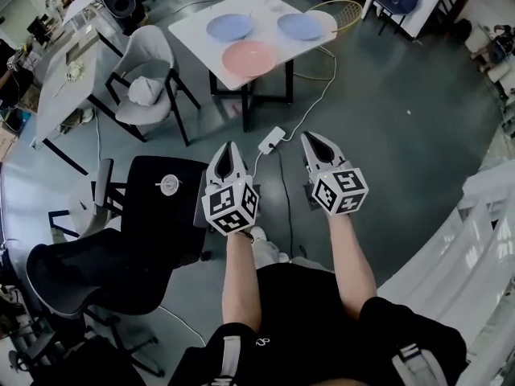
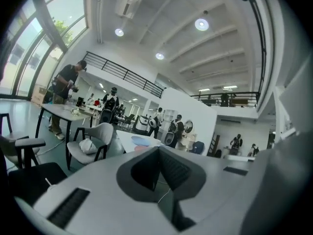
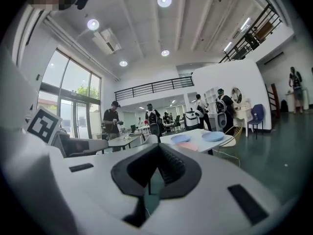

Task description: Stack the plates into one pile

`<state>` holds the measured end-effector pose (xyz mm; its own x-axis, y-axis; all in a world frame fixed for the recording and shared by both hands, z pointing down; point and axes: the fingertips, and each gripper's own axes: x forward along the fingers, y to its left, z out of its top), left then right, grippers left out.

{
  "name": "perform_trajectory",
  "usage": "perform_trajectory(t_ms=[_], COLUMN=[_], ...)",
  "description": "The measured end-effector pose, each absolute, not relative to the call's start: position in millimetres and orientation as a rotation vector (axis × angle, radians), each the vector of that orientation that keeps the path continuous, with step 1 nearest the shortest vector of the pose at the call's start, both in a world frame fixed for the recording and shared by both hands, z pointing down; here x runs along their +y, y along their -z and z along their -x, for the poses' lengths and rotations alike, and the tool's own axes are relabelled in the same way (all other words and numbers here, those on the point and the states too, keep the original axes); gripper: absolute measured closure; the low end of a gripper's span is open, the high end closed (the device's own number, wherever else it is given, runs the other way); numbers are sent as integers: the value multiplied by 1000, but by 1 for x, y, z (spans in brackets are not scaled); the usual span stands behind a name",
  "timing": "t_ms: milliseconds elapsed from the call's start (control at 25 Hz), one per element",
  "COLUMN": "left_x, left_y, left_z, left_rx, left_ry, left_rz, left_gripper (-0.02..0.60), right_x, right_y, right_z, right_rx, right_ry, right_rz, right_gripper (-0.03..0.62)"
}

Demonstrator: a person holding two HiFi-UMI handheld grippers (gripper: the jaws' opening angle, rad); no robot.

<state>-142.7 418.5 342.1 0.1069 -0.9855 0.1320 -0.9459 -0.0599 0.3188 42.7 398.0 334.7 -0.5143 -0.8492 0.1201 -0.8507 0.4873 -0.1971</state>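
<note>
- Head view: far off, a white square table (image 1: 193,32) with three plates lying flat on top, none stacked.
- On the far left part of the table, a light blue round plate (image 1: 229,27).
- On the far right part, a second light blue round plate (image 1: 299,26), apart from the first.
- On the near part, a pink round plate (image 1: 249,57), between the two blue ones and just beside the left one.
- Near the middle, the left gripper (image 1: 229,145), shut tight, with nothing in it, pointing toward the table.
- Just to its right, the right gripper (image 1: 308,137), also shut tight and holding nothing.
- Both well apart from the plates.
- On the grey floor, between the grippers and the table, a white power strip (image 1: 272,140).
- Left of the table, a grey chair (image 1: 149,51) with a white cloth (image 1: 145,90) on its seat.
- Near left, a black office chair (image 1: 121,248).
</note>
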Motion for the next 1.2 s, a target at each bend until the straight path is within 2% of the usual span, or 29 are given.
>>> perform_trajectory(t_ms=[120,320,480,640,1040,1200], left_x=[390,358,330,312,263,231], left_y=[-331,-321,-306,-285,-263,-269], left_z=[176,179,203,228,182,208], left_rx=[-1949,-1928,-1881,-1903,-1781,-1926], left_ry=[198,128,230,293,275,195], left_rz=[-2023,-2123,-2136,-2118,-2338,-2297], left_gripper=[568,568,568,568,568,568], right_x=[371,339,322,311,262,225], right_y=[-333,-311,-289,-272,-239,-257], right_z=[-30,-8,24,23,13,15], right_rx=[-2693,-2726,-2783,-2799,-2862,-2853], right_ry=[-353,-350,-298,-247,-241,-294], right_rz=[-1551,-1581,-1538,-1520,-1620,-1609], right_gripper=[591,589,589,589,589,589])
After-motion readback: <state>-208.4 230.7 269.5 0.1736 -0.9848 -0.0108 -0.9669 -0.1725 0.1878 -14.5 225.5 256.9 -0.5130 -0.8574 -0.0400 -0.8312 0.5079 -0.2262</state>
